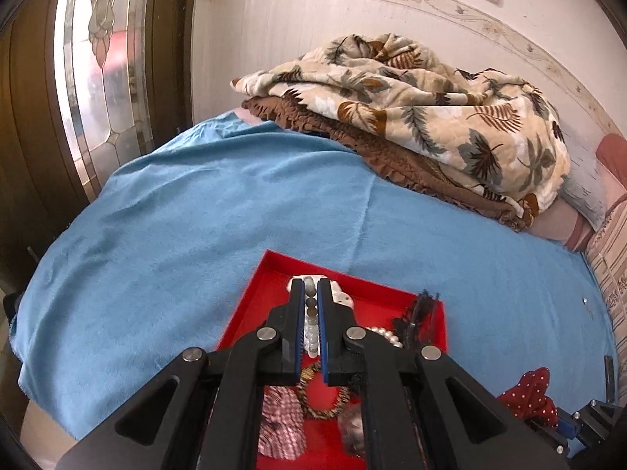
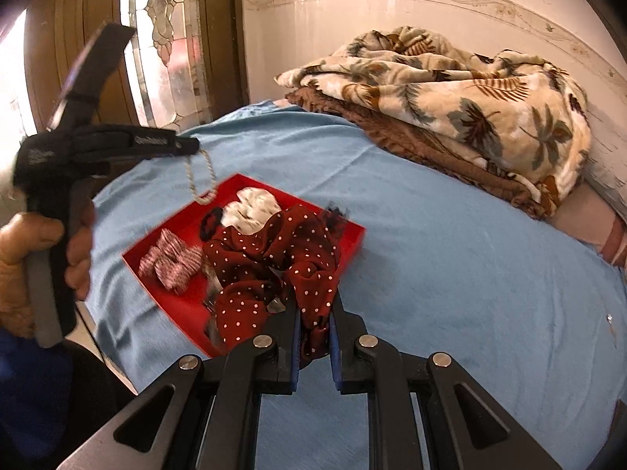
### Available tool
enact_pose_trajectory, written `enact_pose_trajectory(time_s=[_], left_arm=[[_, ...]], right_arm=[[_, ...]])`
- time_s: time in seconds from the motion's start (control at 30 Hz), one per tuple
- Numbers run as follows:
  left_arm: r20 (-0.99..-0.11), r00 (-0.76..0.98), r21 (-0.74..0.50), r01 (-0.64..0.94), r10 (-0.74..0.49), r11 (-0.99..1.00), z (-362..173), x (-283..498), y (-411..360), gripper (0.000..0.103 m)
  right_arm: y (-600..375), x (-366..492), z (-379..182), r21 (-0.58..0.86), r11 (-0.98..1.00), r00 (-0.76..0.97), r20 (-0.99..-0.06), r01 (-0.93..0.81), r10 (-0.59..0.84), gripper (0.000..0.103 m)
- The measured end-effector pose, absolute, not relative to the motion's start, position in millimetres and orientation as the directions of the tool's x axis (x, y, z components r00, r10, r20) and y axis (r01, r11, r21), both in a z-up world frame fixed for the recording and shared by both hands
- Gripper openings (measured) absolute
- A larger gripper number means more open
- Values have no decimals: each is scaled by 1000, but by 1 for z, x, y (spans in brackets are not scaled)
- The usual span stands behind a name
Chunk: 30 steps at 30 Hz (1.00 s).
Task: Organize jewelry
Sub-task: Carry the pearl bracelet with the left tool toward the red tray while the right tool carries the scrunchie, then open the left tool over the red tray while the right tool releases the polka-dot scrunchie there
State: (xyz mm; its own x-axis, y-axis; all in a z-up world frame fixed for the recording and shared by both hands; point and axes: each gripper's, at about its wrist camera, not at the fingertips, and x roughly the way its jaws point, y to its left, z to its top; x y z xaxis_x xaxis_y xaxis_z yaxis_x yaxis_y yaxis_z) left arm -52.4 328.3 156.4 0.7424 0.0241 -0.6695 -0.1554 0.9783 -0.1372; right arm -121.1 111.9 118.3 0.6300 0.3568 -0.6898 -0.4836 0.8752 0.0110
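Your left gripper (image 1: 311,288) is clamped on a beaded bracelet (image 1: 311,325); the string of pale and grey beads runs along the narrow gap between the blue pads, and in the right wrist view it hangs as a loop below the fingertips, above the far corner of the red tray (image 2: 347,244). Your left hand (image 2: 35,258) wraps the handle off to the left of your right fingers. Your right gripper (image 2: 315,309) is pinched tight on a dark red polka-dot scrunchie (image 2: 274,258), whose folds bunch between the pads and spill forward over the tray's near side. Beyond those fingers the tray lies on the blue bedspread (image 2: 450,274) and holds a pink checked bow (image 2: 172,264) to the left, a white scrunchie (image 2: 254,205) farther ahead and a black lace piece (image 2: 337,211) at the far edge. Under your left fingers lie a pearl strand (image 1: 386,335) and a leopard-print band (image 1: 323,395).
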Motion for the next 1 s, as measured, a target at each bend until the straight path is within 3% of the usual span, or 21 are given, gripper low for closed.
enact_pose_trajectory(time_s=[0.3, 0.47, 1.0], left_arm=[[-729, 682, -206, -146, -52, 967, 114, -33, 351, 6], [-729, 684, -143, -176, 16, 974, 114, -31, 352, 6], [-745, 666, -89, -153, 36, 984, 104, -16, 339, 6]], right_arm=[[169, -112, 92, 74, 813, 528, -725, -578, 442, 15], [184, -108, 72, 101, 790, 481, -744, -605, 464, 15], [194, -96, 36, 177, 771, 399, -773, -612, 494, 15]])
